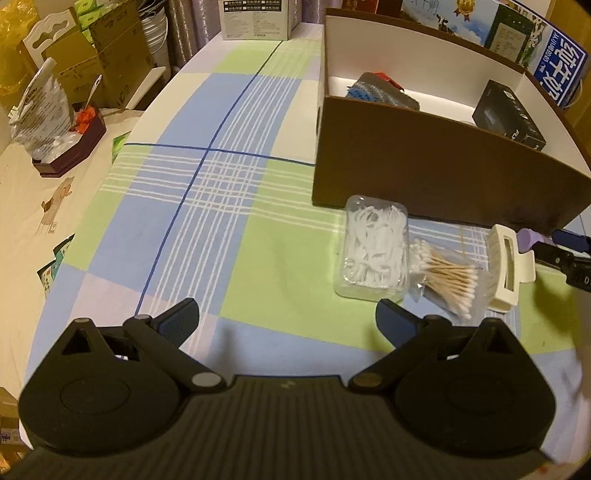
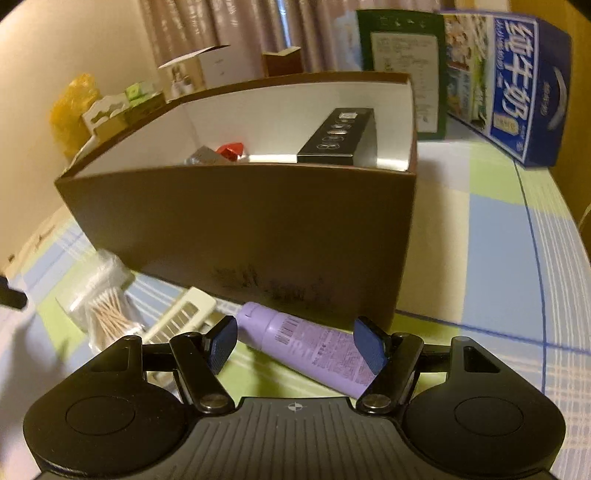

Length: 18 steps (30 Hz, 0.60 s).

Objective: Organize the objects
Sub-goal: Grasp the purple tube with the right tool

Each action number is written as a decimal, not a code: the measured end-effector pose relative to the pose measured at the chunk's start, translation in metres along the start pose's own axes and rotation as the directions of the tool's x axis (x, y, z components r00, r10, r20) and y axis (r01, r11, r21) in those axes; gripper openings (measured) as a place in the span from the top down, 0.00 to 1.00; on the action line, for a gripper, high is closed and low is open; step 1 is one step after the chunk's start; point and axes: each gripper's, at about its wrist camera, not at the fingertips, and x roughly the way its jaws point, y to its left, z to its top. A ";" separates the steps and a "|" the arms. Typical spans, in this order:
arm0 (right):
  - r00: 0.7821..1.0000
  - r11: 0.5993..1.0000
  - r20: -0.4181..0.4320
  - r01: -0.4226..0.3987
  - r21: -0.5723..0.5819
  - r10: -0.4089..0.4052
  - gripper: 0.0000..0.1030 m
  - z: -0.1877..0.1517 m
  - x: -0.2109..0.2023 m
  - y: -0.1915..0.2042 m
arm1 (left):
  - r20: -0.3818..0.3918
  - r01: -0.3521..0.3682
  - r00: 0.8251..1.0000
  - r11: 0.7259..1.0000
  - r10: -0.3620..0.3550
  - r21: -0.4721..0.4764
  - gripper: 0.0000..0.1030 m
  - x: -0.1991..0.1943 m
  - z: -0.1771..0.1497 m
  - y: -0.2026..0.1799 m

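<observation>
A brown cardboard box (image 1: 424, 166) with a white inside stands on the checked cloth; it also shows in the right wrist view (image 2: 258, 229). Inside lie a black box (image 2: 340, 140) and a red-and-grey item (image 2: 221, 153). In front of it lie a clear case of floss picks (image 1: 375, 247), a bag of cotton swabs (image 1: 448, 280), a cream hair claw (image 1: 506, 269) and a purple tube (image 2: 314, 347). My left gripper (image 1: 286, 325) is open and empty, left of the floss case. My right gripper (image 2: 295, 345) is open, its fingers either side of the purple tube.
A blue milk carton (image 2: 517, 85) and a green box (image 2: 402, 70) stand behind the brown box. A dark tray with a bag (image 1: 62, 125) sits on a side surface to the left. A white printed box (image 1: 258, 18) stands at the table's far end.
</observation>
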 end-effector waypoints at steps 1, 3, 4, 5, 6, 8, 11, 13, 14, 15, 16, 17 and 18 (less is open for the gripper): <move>1.000 1.000 -0.004 -0.003 -0.023 0.003 0.34 -0.001 0.000 0.002 | -0.001 0.000 1.000 1.000 0.000 -0.001 0.02 0.000 0.000 0.001; 0.999 0.996 -0.035 -0.015 -0.086 0.012 0.34 -0.001 0.001 0.007 | -0.003 0.001 1.000 1.000 -0.001 -0.003 0.02 0.001 -0.001 0.001; 0.998 0.992 -0.056 -0.030 -0.124 0.023 0.34 -0.001 0.001 0.010 | -0.004 0.001 1.000 1.000 -0.001 -0.005 0.02 0.001 -0.001 0.001; 0.996 0.984 -0.081 -0.050 -0.170 0.037 0.34 -0.002 0.000 0.015 | -0.004 0.003 1.000 1.000 -0.003 -0.006 0.02 0.001 -0.001 0.000; 0.994 0.976 -0.099 -0.065 -0.206 0.046 0.34 -0.002 0.000 0.019 | -0.005 0.004 1.000 1.000 -0.005 -0.006 0.02 0.001 -0.001 0.000; 0.993 0.969 -0.114 -0.066 -0.237 0.040 0.34 -0.003 0.001 0.024 | -0.004 0.004 1.000 1.000 -0.004 -0.003 0.02 0.001 -0.001 -0.001; 0.994 0.977 -0.107 -0.024 -0.212 0.001 0.34 0.000 0.008 0.021 | -0.002 0.007 1.000 1.000 -0.007 -0.001 0.02 0.000 -0.002 -0.003; 0.993 0.984 -0.117 -0.025 -0.178 0.004 0.34 -0.002 0.013 0.017 | 0.002 0.012 1.000 1.000 -0.012 0.003 0.02 -0.001 -0.002 -0.004; 0.993 0.984 -0.115 -0.021 -0.175 0.001 0.36 -0.005 0.013 0.018 | 0.006 0.013 1.000 1.000 -0.013 0.006 0.02 -0.002 -0.003 -0.004; 0.993 0.983 -0.115 -0.015 -0.181 -0.006 0.45 -0.008 0.013 0.020 | 0.009 0.011 1.000 1.000 -0.011 0.008 0.02 -0.002 -0.004 -0.004; 0.993 0.982 -0.116 -0.009 -0.190 -0.013 0.50 -0.011 0.012 0.023 | 0.012 0.010 1.000 1.000 -0.010 0.011 0.02 -0.002 -0.005 -0.005; 0.994 0.981 -0.104 -0.001 -0.193 -0.020 0.59 -0.014 0.008 0.025 | 0.013 0.009 1.000 1.000 -0.009 0.013 0.02 -0.002 -0.006 -0.005; 0.995 0.983 -0.099 0.006 -0.181 -0.024 0.63 -0.016 0.006 0.027 | 0.013 0.007 1.000 1.000 -0.007 0.014 0.02 -0.001 -0.007 -0.005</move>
